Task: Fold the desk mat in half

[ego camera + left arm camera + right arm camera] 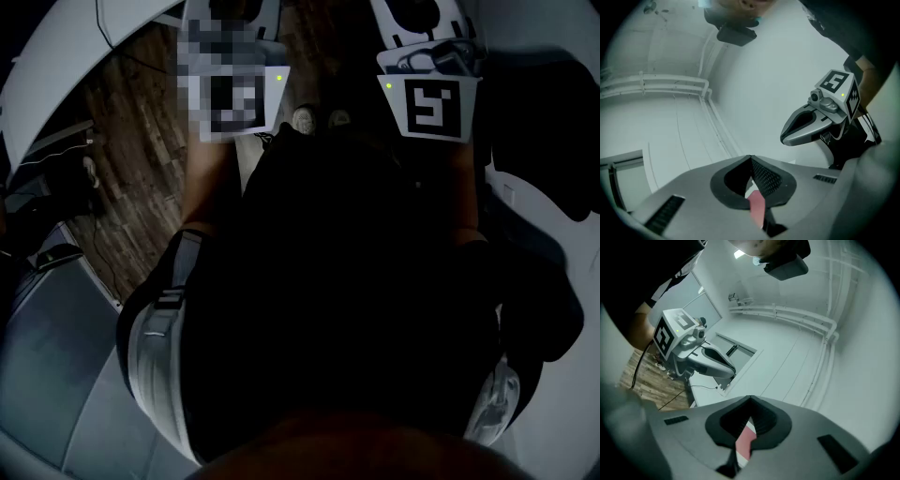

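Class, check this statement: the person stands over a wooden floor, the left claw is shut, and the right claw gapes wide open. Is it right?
One part is wrong. The right claw is not wide open: its jaws meet at the tips, shut, as the right gripper view shows. The rest holds: the left claw is shut, and the wooden floor lies below the person.

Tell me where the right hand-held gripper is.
Head view, top right: the right hand-held gripper, held out level beside the left hand-held gripper, right of the shoes.
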`<state>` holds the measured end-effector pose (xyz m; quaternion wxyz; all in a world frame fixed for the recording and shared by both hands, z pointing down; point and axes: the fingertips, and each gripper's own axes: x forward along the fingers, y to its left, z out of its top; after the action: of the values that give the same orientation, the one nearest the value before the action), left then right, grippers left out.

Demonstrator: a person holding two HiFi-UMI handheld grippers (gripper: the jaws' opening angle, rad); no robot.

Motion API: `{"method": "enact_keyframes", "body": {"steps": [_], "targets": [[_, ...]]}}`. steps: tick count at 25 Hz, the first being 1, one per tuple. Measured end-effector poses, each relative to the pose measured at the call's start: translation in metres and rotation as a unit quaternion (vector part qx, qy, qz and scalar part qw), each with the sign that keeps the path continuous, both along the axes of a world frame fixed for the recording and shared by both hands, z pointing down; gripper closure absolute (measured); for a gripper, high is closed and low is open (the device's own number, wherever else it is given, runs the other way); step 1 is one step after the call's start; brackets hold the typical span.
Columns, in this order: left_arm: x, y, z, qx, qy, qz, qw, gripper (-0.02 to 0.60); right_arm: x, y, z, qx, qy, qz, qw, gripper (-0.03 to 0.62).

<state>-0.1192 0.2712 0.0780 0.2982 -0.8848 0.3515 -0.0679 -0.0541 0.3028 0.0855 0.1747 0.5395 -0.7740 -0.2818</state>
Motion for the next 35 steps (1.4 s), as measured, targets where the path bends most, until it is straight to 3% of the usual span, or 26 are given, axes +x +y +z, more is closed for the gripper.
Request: {"method": "enact_keyframes", "body": {"steps": [35], "targets": [[-0.03, 0.004, 0.011, 0.002, -0.005, 0.001, 1.0, 0.569, -0.034, 0.008, 0.013, -0.018, 0.005, -0.012, 1.0, 0.565]]}}
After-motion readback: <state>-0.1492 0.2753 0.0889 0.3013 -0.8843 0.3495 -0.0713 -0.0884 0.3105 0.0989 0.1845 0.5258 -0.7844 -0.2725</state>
